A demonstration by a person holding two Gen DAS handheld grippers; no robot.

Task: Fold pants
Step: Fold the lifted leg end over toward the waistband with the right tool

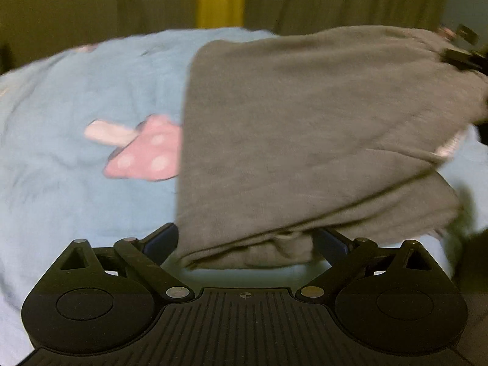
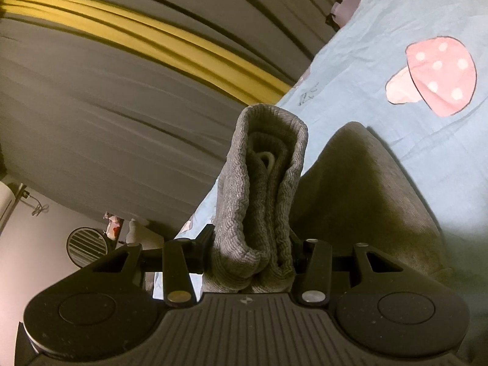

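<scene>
Left tool (image 1: 245,241) and right tool (image 2: 253,253) both clench the grey pants (image 1: 305,140), lifting them off the bed (image 1: 61,183) to fold over.

Grey pants (image 1: 305,140); pale-blue bedsheet (image 1: 76,97), pink white-dotted mushrooms (image 2: 439,73); yellow-striped curtain (image 2: 152,42)

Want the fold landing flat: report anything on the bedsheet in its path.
Nothing visible. Both the left gripper and right gripper already grip the grey knit pants; the blue mushroom-print bedsheet beside them shows only its print.
</scene>
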